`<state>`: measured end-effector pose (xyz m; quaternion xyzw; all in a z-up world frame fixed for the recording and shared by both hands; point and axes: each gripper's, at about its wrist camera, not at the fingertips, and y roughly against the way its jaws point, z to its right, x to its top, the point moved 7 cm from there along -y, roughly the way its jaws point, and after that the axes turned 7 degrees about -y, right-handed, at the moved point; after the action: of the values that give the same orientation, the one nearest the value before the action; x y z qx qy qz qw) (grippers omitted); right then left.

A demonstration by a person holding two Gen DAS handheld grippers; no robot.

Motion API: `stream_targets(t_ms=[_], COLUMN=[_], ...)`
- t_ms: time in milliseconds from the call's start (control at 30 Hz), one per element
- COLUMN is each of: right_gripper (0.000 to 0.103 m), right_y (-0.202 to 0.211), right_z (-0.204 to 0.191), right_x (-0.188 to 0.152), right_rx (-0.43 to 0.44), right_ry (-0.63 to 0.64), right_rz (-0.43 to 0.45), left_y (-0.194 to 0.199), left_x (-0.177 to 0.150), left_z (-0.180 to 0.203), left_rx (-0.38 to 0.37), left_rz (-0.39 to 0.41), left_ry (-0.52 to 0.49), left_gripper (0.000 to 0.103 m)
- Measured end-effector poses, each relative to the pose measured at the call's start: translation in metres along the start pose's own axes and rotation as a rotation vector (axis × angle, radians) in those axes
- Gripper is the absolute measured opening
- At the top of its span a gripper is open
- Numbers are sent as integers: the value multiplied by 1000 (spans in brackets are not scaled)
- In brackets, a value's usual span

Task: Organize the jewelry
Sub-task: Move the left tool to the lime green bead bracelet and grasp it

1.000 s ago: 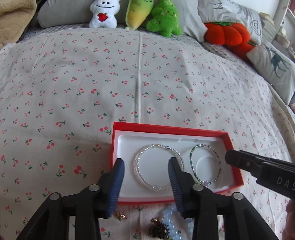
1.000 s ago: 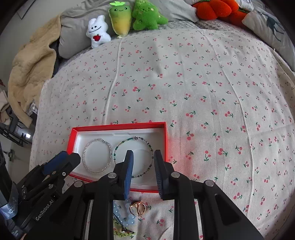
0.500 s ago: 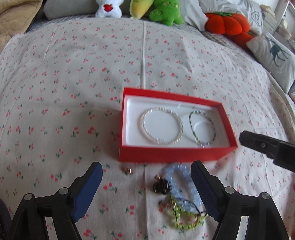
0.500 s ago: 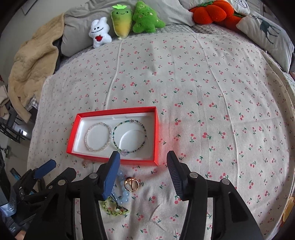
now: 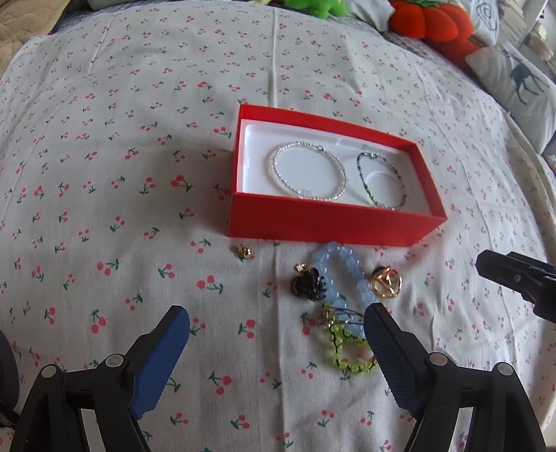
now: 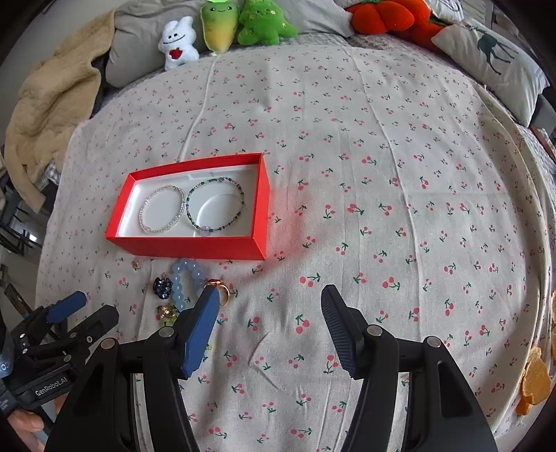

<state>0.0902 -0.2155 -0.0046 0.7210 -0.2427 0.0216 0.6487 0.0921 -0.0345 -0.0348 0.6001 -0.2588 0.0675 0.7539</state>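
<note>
Though open, red box (image 5: pixel 326 222): two bracelets (image 5: pixel 307 172)

- Open bedspread (image 6: pixel 382 215) right of red box (image 6: pixel 194 245): passable.
- Loose jewelry cluster (image 5: pixel 342 295) crowding box's near wall; plush toys (image 6: pixel 226 27) lining far edge.

Left cam: low over bed (image 5: pixel 139 104), facing red box (image 5: pixel 330 222) close ahead. Right cam: higher, further back, same heading. Both share box, loose jewelry, pillows (image 6: pixel 486 52) beyond.
</note>
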Motion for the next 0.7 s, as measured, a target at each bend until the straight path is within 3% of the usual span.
stream_targets(t_ms=[467, 700], right_gripper=[64, 64], right_y=[-13, -28], right_z=[14, 22], right_x=[-30, -43], right_rx=[-48, -73], right_ry=[34, 51], right_rz=[-93, -145], left_y=[-8, -20], left_x=[-26, -39], left_z=[-8, -24], left_rx=[36, 19], left_rz=[-88, -128], left_ry=[-46, -10], left_gripper=[93, 93])
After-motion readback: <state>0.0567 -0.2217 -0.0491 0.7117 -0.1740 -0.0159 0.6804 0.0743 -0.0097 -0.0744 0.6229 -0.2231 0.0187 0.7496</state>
